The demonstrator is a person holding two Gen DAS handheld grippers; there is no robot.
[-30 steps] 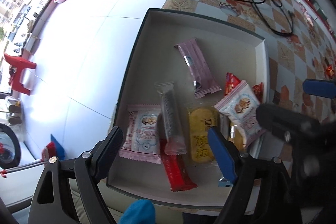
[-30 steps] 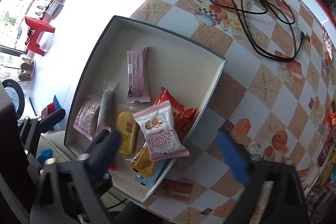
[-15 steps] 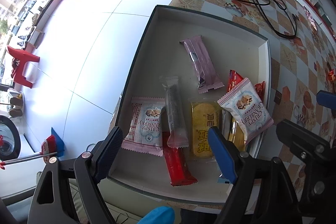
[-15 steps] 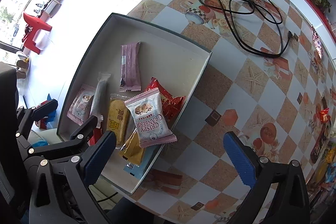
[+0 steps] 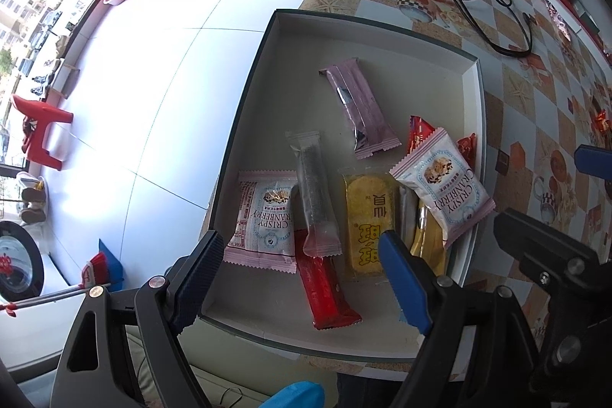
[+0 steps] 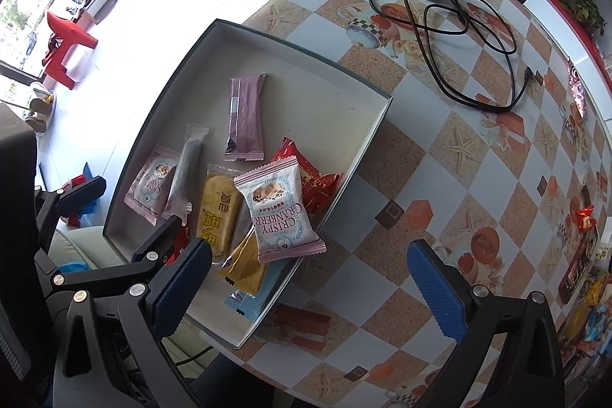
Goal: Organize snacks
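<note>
A shallow grey box [image 5: 244, 125] sits at the table's corner and holds several snacks. Among them are two pink cranberry packets [image 5: 266, 220] [image 6: 279, 209], a mauve bar [image 5: 359, 109], a clear dark stick [image 5: 313, 194], a yellow packet [image 5: 367, 220], a red bar [image 5: 325, 289] and a red packet [image 6: 317, 178]. My left gripper [image 5: 302, 282] hangs open above the box's near end, nothing between its pads. My right gripper [image 6: 310, 287] is open too, above the box's right wall and the tablecloth, holding nothing.
A black charger with a looped cable [image 6: 459, 6] lies on the checkered tablecloth [image 6: 459, 159] beyond the box. More wrapped snacks [image 6: 585, 217] sit at the table's far right edge. White floor with a red stool [image 5: 42, 129] drops away left of the box.
Both views have drifted only slightly over the box. The snacks lie where they were, and both grippers stay open.
</note>
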